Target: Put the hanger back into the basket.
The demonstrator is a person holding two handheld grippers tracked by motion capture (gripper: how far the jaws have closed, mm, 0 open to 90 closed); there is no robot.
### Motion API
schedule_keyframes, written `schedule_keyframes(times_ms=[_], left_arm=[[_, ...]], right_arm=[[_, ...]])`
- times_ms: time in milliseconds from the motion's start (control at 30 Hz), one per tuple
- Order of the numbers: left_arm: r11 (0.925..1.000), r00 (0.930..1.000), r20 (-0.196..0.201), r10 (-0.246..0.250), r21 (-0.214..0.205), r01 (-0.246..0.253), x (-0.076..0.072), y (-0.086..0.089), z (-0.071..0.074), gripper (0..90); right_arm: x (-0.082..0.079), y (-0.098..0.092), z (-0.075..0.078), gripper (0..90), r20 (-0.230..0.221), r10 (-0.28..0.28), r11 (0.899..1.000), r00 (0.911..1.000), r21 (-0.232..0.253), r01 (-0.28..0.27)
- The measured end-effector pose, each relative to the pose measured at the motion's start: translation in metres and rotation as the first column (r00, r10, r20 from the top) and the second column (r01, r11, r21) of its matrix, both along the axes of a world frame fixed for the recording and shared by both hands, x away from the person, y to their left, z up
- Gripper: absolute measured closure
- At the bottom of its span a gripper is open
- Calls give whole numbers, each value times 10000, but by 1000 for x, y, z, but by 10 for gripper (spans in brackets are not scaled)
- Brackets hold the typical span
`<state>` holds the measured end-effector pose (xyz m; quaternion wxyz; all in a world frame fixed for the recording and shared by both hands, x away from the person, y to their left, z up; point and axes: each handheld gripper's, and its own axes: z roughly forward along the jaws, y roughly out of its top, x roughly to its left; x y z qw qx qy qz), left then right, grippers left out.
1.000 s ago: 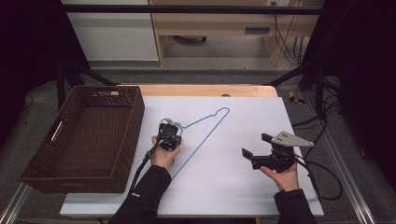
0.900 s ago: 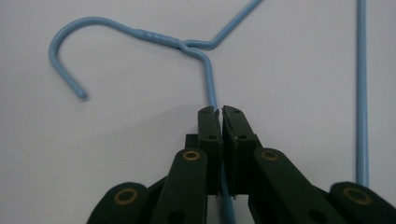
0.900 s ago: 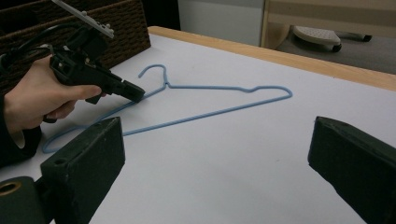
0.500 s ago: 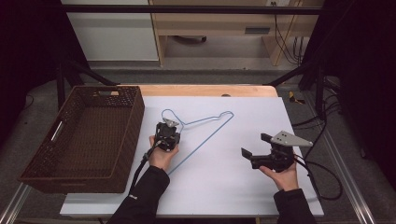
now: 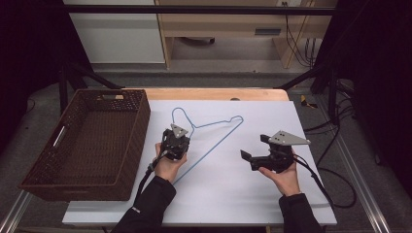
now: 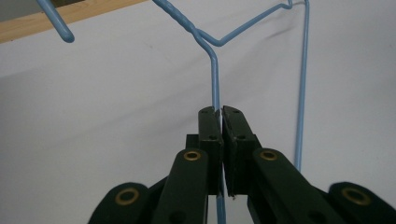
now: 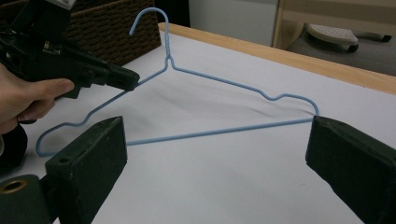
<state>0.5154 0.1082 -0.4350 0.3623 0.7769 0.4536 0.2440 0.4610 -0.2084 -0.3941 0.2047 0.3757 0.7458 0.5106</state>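
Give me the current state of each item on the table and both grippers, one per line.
Blue wire hanger: on the white table, one shoulder wire pinched, hook toward the basket.
Wicker basket: upright at the table's left edge, nothing visible inside.
Left gripper: fingers shut on the hanger wire.
Right gripper: fingers wide open, holding nothing, aimed at the hanger.

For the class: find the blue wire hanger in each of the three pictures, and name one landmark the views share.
High view: blue wire hanger at table centre, right of the wicker basket.
Left gripper view: its shoulder wire runs up from the left gripper, whose jaws are shut on it.
Right gripper view: it spans the middle, beyond the open right gripper.
Shared landmark: the hanger's twisted neck below the hook.
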Motion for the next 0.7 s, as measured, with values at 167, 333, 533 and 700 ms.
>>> schedule_keyframes(times_ms=[167, 333, 533, 700], left_arm=[[10000, 9999, 110, -80, -39, 81, -4, -1, 1, 871], [9998, 9996, 217, -173, -2, 174, -8, -1, 2, 871], [9997, 9993, 289, -239, -76, 241, -11, -2, 3, 872], [9994, 9990, 324, -309, -129, 314, -14, -2, 4, 872]], right_arm=[[12, 17, 1, 69, 19, 237, 9997, 9997, 74, -237], [28, 31, 1, 86, 2, 332, 9992, 9994, 214, -332], [43, 45, 3, 105, -29, 386, 9987, 9993, 326, -385], [60, 66, 4, 143, -81, 465, 9984, 9989, 322, -463]])
